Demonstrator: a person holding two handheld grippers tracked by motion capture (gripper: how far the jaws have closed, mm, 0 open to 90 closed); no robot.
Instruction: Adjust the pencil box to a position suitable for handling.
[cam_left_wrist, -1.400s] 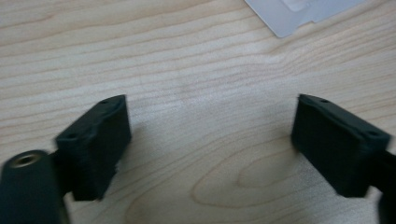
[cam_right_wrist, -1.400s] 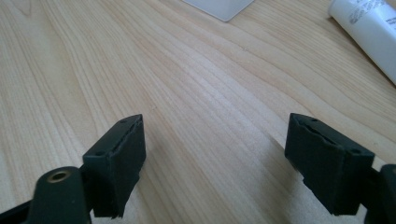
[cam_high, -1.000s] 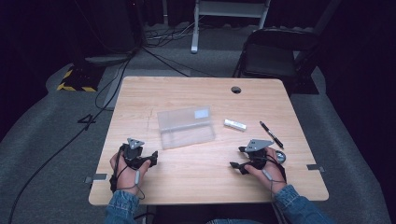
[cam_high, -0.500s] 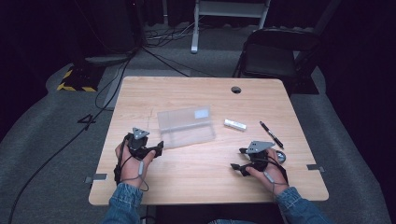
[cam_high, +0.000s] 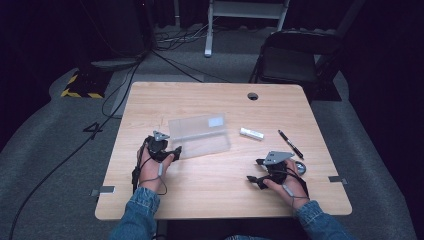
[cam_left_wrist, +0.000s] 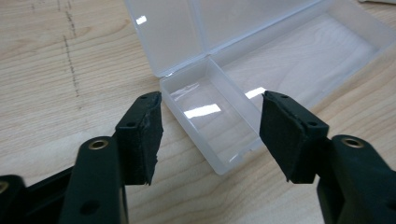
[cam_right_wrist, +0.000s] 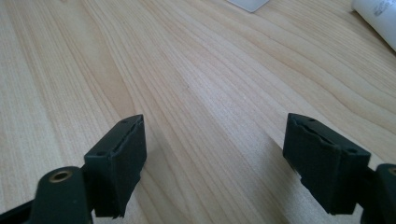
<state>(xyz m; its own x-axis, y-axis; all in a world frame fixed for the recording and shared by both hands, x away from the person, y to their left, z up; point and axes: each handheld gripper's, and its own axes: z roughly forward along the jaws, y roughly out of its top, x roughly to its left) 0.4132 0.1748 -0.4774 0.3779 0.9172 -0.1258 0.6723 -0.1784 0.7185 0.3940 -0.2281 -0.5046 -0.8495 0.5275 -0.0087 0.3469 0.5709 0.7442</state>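
Observation:
A clear plastic box (cam_high: 200, 135) lies open in the middle of the wooden table (cam_high: 210, 100), lid folded back. My left gripper (cam_high: 172, 151) is at the box's near left corner. In the left gripper view the corner of the box tray (cam_left_wrist: 210, 121) sits between the jaws of the left gripper (cam_left_wrist: 210, 135). The jaws have just been closing, and a gap still shows between the pads (cam_left_wrist: 144, 130) and the plastic. My right gripper (cam_high: 256, 172) rests open at the near right, with bare wood between its pads (cam_right_wrist: 119, 158).
A white tube (cam_high: 251, 133) and a black pen (cam_high: 291, 144) lie right of the box. A small round object (cam_high: 301, 167) sits beside the right hand. A cable hole (cam_high: 253, 96) is near the far edge. A black chair (cam_high: 295, 60) stands behind the table.
The left hand has slid forward and right up to the box's corner, and its jaws stand narrower than before. The right hand has not moved.

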